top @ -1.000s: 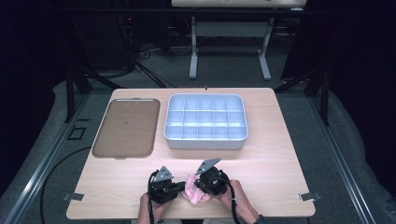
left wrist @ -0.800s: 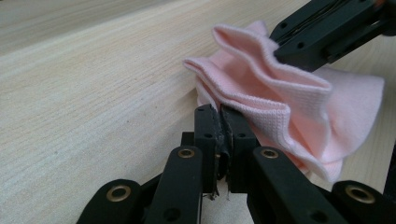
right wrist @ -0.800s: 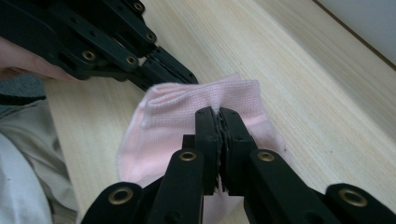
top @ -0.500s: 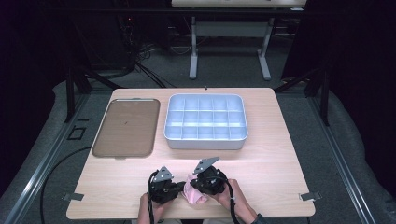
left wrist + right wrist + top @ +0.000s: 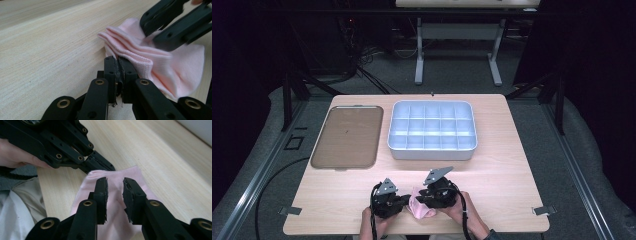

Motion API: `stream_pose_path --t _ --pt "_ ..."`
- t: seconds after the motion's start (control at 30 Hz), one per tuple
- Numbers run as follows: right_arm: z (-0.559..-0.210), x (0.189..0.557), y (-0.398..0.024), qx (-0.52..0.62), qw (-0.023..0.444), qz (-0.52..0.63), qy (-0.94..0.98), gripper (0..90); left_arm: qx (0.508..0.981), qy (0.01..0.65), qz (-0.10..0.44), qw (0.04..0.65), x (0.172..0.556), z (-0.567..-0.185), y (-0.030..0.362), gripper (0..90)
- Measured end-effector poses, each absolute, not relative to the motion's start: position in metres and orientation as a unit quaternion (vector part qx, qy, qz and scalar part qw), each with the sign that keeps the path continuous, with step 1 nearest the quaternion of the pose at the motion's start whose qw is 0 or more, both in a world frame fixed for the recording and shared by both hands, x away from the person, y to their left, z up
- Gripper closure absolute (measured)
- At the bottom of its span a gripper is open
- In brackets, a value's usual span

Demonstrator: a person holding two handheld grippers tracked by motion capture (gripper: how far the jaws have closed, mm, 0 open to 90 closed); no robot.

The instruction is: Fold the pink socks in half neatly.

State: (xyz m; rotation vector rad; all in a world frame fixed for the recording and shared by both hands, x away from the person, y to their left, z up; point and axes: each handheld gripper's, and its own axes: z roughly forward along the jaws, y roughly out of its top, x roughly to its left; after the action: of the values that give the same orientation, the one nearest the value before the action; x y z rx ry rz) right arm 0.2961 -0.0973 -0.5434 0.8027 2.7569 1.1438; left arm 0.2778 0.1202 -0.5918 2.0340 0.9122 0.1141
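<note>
The pink sock lies at the near edge of the worktop, between the two grippers, and the work on it looks to be in its early or middle part: it is bunched into soft folds rather than laid flat or neatly doubled, and it is nowhere near the tray. The left gripper has its fingers pressed together on a folded edge of the sock, pinning that end. The right gripper has just been letting its fingers apart; in the right gripper view they stand a little open above the pink fabric, with the sock below and between them but not pinched. So one hold is made and the other just released, probably to regrip. Farther back sit a white compartment tray, its cells empty as far as can be seen, and a flat brown tray beside it, both well apart from the sock. Nothing blocks the way between; the two grippers crowd each other closely.
</note>
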Motion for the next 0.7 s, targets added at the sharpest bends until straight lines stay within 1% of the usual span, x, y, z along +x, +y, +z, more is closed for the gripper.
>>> stream_pose_path --t 0.1,0.13,0.23,0.37,0.57,0.7 --pt "-0.537 0.296 -0.111 0.276 0.034 0.376 0.884 68.2 0.819 0.367 0.046 0.439 0.278 -0.592 0.120 86.0" --pt "-0.536 0.295 -0.114 0.285 0.044 0.370 0.883 67.3 0.819 0.367 0.046 0.439 0.278 -0.592 0.120 86.0" --pt "-0.539 0.294 -0.120 0.299 0.055 0.355 0.884 63.7 0.819 0.367 0.046 0.439 0.278 -0.592 0.120 86.0" --pt "-0.548 0.291 -0.117 0.305 0.061 0.326 0.893 60.3 0.819 0.367 0.047 0.439 0.278 -0.592 0.120 85.9" --pt "-0.558 0.290 -0.110 0.304 0.064 0.319 0.895 58.2 0.819 0.366 0.046 0.440 0.278 -0.592 0.120 85.5" --pt "-0.560 0.290 -0.111 0.307 0.064 0.319 0.894 56.4 0.821 0.362 0.042 0.439 0.278 -0.590 0.121 81.1"
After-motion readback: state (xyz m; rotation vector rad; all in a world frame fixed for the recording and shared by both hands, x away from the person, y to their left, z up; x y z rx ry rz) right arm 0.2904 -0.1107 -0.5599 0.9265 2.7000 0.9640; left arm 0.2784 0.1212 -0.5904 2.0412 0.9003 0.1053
